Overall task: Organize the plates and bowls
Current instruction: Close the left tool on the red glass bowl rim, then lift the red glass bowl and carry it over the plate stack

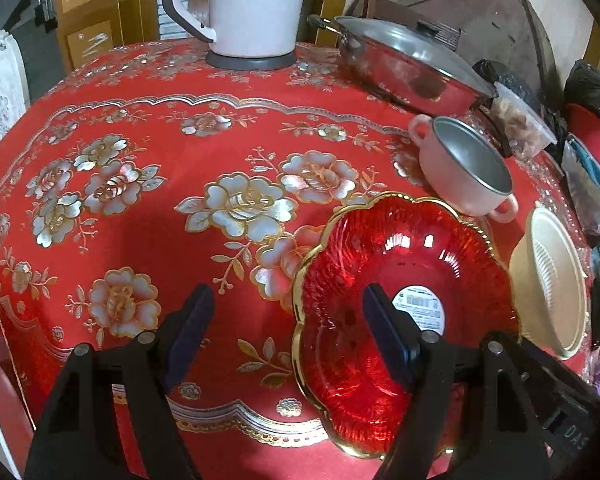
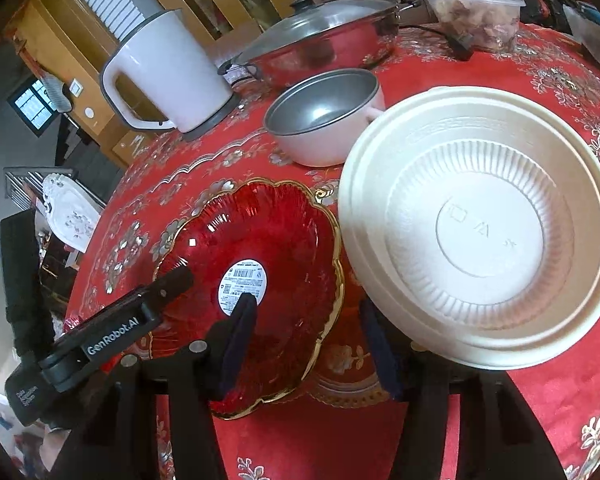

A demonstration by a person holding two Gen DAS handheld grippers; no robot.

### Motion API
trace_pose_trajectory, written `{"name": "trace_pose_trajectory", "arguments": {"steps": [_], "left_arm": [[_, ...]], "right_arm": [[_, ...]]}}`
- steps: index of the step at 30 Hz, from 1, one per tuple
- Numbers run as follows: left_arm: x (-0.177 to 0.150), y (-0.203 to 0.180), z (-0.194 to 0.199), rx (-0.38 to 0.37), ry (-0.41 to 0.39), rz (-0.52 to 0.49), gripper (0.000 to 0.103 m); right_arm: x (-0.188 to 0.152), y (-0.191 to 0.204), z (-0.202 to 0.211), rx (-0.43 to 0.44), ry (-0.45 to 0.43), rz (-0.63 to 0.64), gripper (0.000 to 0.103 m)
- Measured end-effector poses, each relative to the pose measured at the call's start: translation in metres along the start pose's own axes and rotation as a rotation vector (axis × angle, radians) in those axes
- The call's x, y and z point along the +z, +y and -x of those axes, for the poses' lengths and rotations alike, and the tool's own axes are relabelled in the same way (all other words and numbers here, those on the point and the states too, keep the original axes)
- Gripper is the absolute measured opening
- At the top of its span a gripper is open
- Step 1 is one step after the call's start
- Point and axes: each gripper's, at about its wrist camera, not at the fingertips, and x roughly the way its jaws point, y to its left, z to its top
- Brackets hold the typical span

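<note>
Risk sits with the red dish at lower right of the left view: the left tool straddles its rim, jaws spread and released, so closing on that glossy scalloped edge could let it slip and skid across the bench. The right tool hangs low centre, also released, its right finger under the cream bowl, which may tip.

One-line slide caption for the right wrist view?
Open right gripper between red scalloped dish and cream plastic bowl on the floral tablecloth.
</note>
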Motion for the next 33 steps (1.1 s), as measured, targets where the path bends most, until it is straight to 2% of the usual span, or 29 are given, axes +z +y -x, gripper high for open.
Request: {"name": "trace_pose_trajectory", "arguments": {"steps": [3,4,5,6,9,11,13,20,33], "left_arm": [[0.0,-0.001,-0.002,0.004,0.01,-0.008,0.076],[0.0,-0.001,-0.003,0.006,0.012,-0.012,0.073],[0.0,-0.002,-0.003,0.011,0.013,-0.018,0.061],[0.0,-0.004,-0.003,0.022,0.013,-0.029,0.058],[-0.001,-0.006,-0.002,0.015,0.012,-0.044,0.046],[-0.001,-0.007,-0.001,-0.005,0.016,-0.045,0.03],[-0.001,-0.009,0.0,-0.028,0.022,-0.051,0.022],[-0.002,-0.005,0.004,-0.045,0.027,-0.032,0.017],[-0.004,-0.003,0.013,-0.045,0.012,-0.027,0.017]], "right_arm": [[0.001,-0.001,-0.001,-0.002,-0.001,0.002,0.044],[0.0,0.0,-0.001,-0.006,-0.001,0.007,0.042],[0.0,0.001,-0.002,-0.005,-0.001,0.012,0.034],[0.0,0.001,-0.003,0.008,0.004,0.009,0.028],[-0.002,0.0,-0.004,0.011,0.002,0.007,0.025],[-0.003,0.001,-0.003,0.011,0.0,0.014,0.023],[-0.004,0.003,-0.002,0.01,-0.003,0.021,0.022],[-0.007,0.008,0.001,-0.014,-0.013,0.045,0.023],[-0.012,0.02,0.017,-0.046,-0.05,0.1,0.026]]}}
